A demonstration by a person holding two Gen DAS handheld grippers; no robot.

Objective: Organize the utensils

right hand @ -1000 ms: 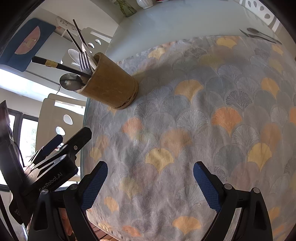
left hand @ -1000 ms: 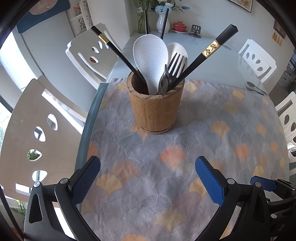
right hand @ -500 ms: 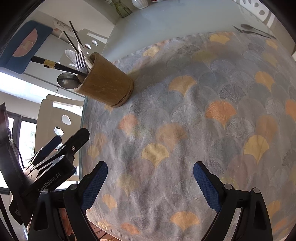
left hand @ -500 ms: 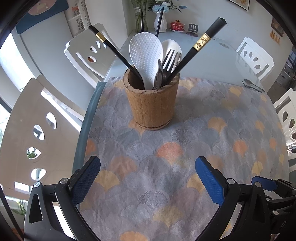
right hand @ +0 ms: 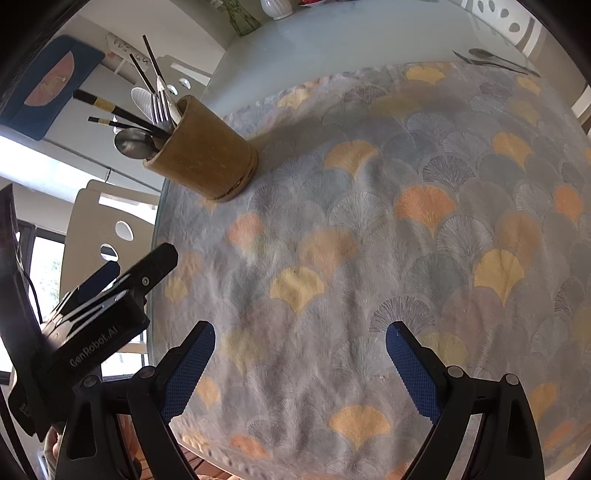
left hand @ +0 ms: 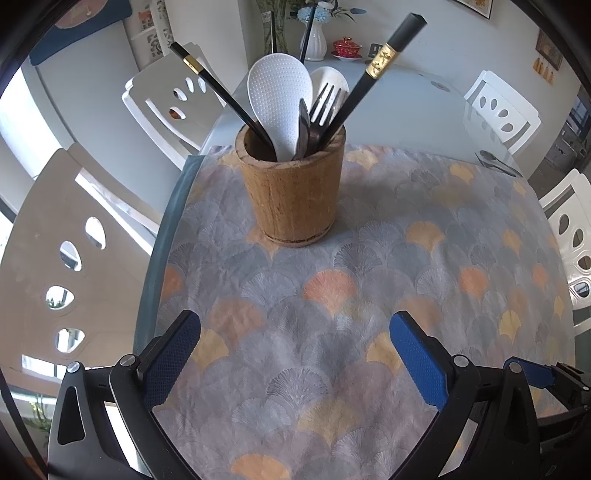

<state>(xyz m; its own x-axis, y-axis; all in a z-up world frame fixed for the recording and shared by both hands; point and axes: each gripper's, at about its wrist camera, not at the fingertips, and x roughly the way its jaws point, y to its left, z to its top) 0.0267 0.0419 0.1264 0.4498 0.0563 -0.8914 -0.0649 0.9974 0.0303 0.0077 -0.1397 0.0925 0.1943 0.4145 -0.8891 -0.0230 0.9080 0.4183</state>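
Observation:
A round wooden holder (left hand: 291, 184) (right hand: 205, 151) stands upright on a fan-patterned cloth (left hand: 332, 295) (right hand: 369, 240). In it are black chopsticks (left hand: 373, 70), a white rice paddle (left hand: 279, 92), a white spoon (left hand: 327, 79), a fork (left hand: 325, 99) and a metal spoon (right hand: 131, 142). My left gripper (left hand: 293, 356) is open and empty, well in front of the holder. My right gripper (right hand: 299, 363) is open and empty over the cloth, with the holder far up to its left. A loose metal spoon (left hand: 493, 160) (right hand: 491, 59) lies on the bare table at the far right.
White chairs with oval cut-outs (left hand: 173, 99) (left hand: 502, 110) ring the glass table (right hand: 332, 40). A vase (left hand: 314, 33) and a red lidded bowl (left hand: 346, 46) stand at the far end. The left gripper's body (right hand: 96, 321) shows at the left of the right wrist view.
Both grippers have drawn back from the holder a little, so it sits higher and smaller in each view. Both stay open. Nothing on the table has moved.

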